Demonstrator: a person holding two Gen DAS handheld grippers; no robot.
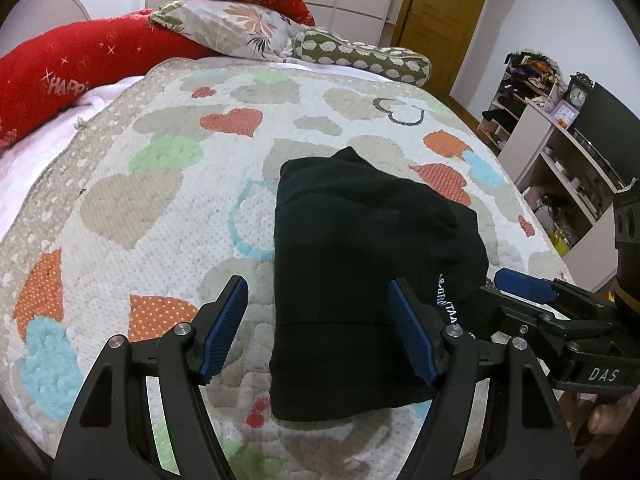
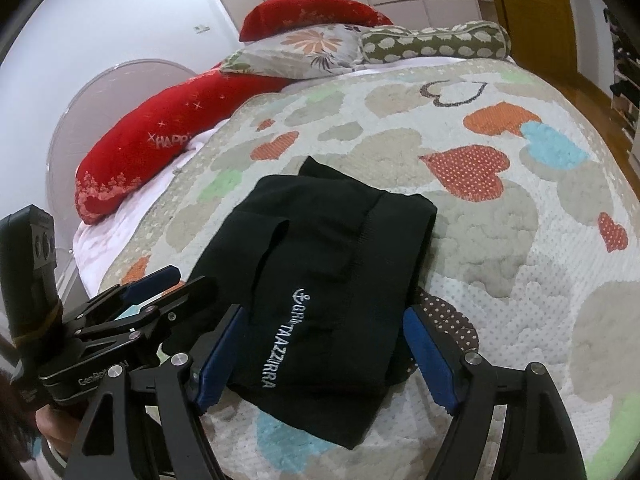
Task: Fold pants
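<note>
Black pants (image 2: 320, 292), folded into a compact stack, lie on the heart-patterned quilt (image 1: 160, 208) near its front edge. Pillows (image 1: 240, 28) line the bed's head at 12 o'clock; shelving (image 1: 560, 152) stands at 3 o'clock. Bare quilt extends toward 9 o'clock. Left gripper (image 1: 318, 330) and right gripper (image 2: 320, 348) hover with jaws spread, grasping nothing.

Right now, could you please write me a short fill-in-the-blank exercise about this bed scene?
1. The folded pants are ____ in colour.
2. They lie on a quilted bedspread patterned with ____ shapes.
3. Both the left gripper and the right gripper have their jaws ____.
4. The long bolster near the headboard is ____.

Missing words: black; heart; open; red
</note>
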